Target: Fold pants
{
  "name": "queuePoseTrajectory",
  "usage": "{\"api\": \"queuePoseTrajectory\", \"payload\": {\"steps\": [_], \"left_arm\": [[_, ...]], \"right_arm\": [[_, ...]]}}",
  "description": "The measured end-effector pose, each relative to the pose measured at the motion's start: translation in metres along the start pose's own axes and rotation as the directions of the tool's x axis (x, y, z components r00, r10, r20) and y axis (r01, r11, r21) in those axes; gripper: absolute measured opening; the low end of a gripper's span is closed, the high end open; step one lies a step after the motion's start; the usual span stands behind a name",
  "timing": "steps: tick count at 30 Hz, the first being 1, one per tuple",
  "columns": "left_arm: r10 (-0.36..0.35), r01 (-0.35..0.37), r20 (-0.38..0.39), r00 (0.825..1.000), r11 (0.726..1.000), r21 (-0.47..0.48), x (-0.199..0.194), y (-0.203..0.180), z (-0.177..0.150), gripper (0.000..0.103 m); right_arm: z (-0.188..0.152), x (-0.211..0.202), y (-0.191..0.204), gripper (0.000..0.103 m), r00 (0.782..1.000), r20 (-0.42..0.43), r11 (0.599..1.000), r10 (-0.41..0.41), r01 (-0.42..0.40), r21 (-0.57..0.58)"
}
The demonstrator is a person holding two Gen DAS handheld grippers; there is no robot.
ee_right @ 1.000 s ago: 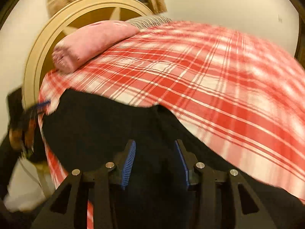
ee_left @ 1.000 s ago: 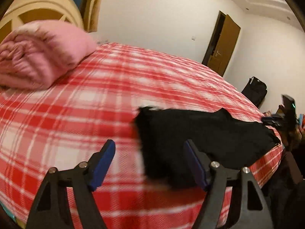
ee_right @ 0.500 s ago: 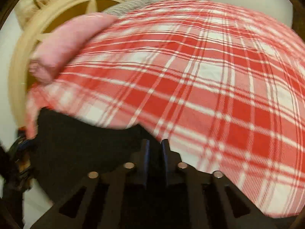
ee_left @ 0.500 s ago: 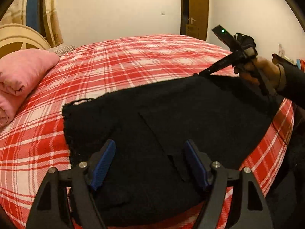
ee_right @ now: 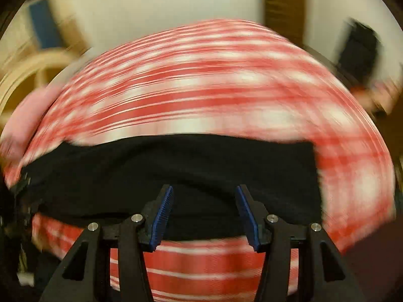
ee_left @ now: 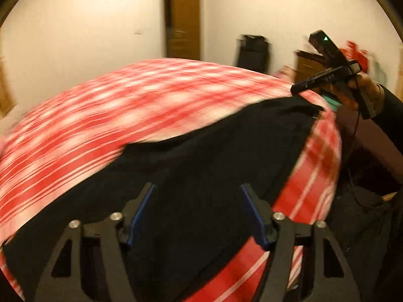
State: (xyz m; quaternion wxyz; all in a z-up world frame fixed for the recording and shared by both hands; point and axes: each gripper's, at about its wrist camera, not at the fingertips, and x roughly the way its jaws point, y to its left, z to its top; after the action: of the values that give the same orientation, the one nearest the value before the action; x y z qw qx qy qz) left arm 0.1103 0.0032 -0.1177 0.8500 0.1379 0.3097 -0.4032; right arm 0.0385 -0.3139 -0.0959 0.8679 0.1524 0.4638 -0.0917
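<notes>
Our left gripper [ee_left: 197, 212] hangs over the near part of the black pants [ee_left: 191, 176], its blue-padded jaws closing but with a clear gap between them; the dark cloth shows in that gap, yet we cannot see the pads pressing on it, so we read it as released. Our right gripper [ee_right: 204, 211] sits over the near edge of the same pants [ee_right: 176, 171], its jaws opening, pads apart, with black fabric and a strip of bedspread visible between them and nothing pinched. The pants lie spread flat along the near side of the bed, on a red-and-white plaid bedspread [ee_left: 141, 105], forming a wide dark band that runs across the right wrist view from left to right. In the left wrist view the band stretches away toward the right, where the right gripper [ee_left: 302, 89] points at the far corner of the cloth, held by a hand [ee_left: 362, 90] with a dark sleeve behind it. Both views are smeared by motion blur, so fine folds in the fabric are not readable. Farther off, a pink pillow [ee_right: 25, 118] rests at the left edge of the bed beside a pale curved headboard [ee_right: 32, 68]. Beyond the bed stand a white wall, a brown door [ee_left: 182, 22] and a black bag [ee_left: 252, 50] near it.
</notes>
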Motion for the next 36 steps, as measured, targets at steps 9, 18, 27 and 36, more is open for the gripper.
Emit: {"api": "queuePoseTrajectory", "payload": {"steps": [9, 18, 27, 36], "left_arm": [[-0.097, 0.112, -0.083, 0.992, 0.973, 0.202, 0.085, -0.103, 0.056, 0.051], [-0.041, 0.094, -0.173, 0.984, 0.947, 0.307, 0.144, -0.141, 0.071, 0.046], [-0.078, 0.138, -0.203, 0.976, 0.944, 0.298, 0.154, -0.143, 0.081, 0.008], [-0.167, 0.203, -0.153, 0.974, 0.945, 0.257, 0.126, -0.135, 0.095, 0.004]], "right_arm": [[-0.011, 0.014, -0.103, 0.053, 0.999, 0.029, 0.959, -0.033, 0.024, 0.283], [-0.016, 0.044, -0.123, 0.056, 0.998, 0.003, 0.943, 0.066, -0.064, 0.326], [-0.008, 0.045, -0.122, 0.027, 0.998, 0.02, 0.955, 0.052, -0.055, 0.293], [-0.006, 0.035, -0.122, 0.008, 0.998, 0.063, 0.965, -0.003, -0.014, 0.262]]}}
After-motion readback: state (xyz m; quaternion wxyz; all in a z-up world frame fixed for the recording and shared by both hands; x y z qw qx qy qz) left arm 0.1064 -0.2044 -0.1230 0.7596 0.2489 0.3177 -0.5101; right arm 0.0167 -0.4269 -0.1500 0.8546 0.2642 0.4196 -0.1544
